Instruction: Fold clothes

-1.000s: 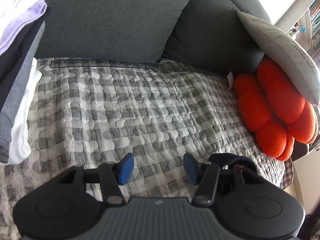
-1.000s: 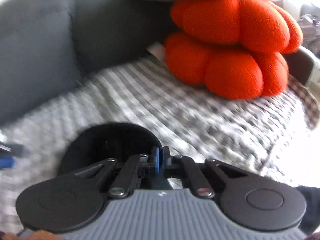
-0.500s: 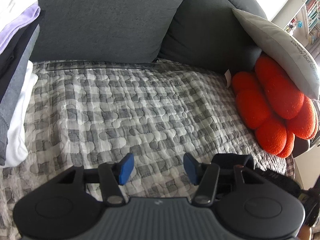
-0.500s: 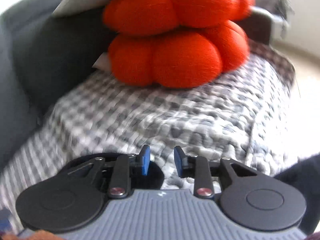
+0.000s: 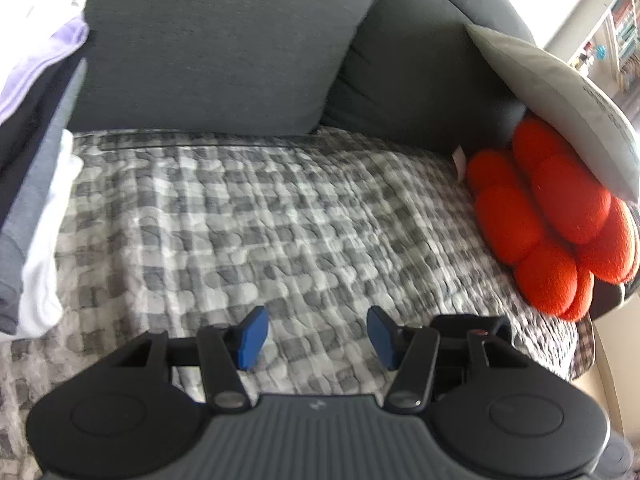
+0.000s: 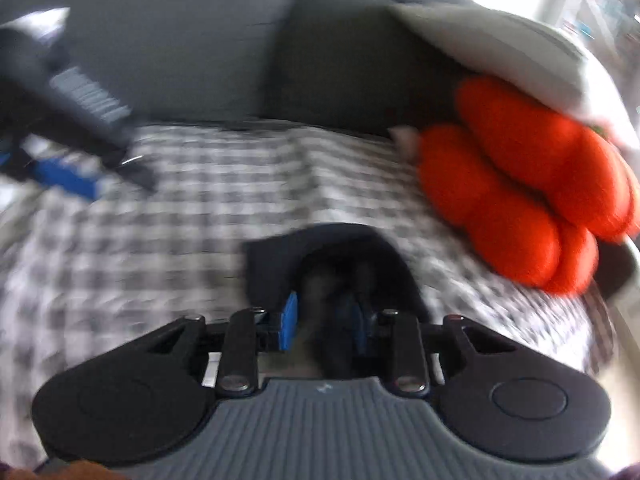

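1. The left gripper (image 5: 316, 332) hovers over the checked quilt (image 5: 248, 216), fingers spread and empty.
2. The right gripper (image 6: 322, 322) has a dark garment (image 6: 332, 256) between its fingers; the blur hides whether they pinch it.
3. Folded clothes (image 5: 36, 160) are stacked at the sofa's left.

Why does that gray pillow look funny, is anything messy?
The gray pillow sits tilted on top of the orange pumpkin cushion, leaning against the sofa arm. The folded clothes stack at the left looks neat. Nothing is spilled or broken.
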`<state>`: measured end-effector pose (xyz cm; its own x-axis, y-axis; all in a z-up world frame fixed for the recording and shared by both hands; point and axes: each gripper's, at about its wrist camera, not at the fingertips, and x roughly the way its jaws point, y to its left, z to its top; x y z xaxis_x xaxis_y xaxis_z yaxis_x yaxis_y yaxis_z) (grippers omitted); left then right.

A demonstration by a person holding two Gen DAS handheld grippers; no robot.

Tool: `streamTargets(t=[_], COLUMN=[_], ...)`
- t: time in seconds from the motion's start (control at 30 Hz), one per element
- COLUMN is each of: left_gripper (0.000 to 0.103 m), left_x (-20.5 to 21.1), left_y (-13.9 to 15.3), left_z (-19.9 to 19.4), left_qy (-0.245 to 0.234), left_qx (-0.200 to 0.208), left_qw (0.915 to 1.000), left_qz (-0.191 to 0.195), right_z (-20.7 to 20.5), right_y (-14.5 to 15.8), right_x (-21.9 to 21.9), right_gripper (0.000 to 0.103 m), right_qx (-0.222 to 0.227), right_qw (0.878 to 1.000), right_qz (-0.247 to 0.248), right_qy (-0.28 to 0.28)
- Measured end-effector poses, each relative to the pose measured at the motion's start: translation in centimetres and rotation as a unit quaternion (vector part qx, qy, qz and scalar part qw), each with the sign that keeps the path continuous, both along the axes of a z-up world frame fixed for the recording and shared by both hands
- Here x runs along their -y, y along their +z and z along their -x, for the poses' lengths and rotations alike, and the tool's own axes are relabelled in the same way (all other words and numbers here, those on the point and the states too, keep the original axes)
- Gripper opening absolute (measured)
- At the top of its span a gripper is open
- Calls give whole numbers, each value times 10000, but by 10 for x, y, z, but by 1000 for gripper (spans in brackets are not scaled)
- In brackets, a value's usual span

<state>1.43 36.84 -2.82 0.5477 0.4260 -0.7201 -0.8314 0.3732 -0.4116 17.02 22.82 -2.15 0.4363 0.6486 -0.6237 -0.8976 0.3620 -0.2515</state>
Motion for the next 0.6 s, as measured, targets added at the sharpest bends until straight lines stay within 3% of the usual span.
streamTargets(t=[0.1,0.2,0.43,0.53,0.6], left_gripper=[55,56,56,56,56], left_x=[-4,-6,-15,-18,-20], left_y=[1,3,-2,-4,-5], left_z=[7,14,24,29,30], left_qy=[247,551,950,1165,1205], left_qx=[-19,-47,-39,0,30], left_qw=[9997,9985,9954,9929,9924], left_qz=[2,-60,119,225,251], right_z=[2,4,-38,-38,-38], right_y=[0,0,13,15,19], right_x=[-10,-21,-59,-72,-63], right_gripper=[46,46,46,46,46], right_qx=[-312,-623,-1819,-1578,-1609], right_qw=[9991,9965,9770,9802,9782], right_qz=[-141,-282,-1052,-964,-1136], right_qy=[240,480,-357,-713,-657])
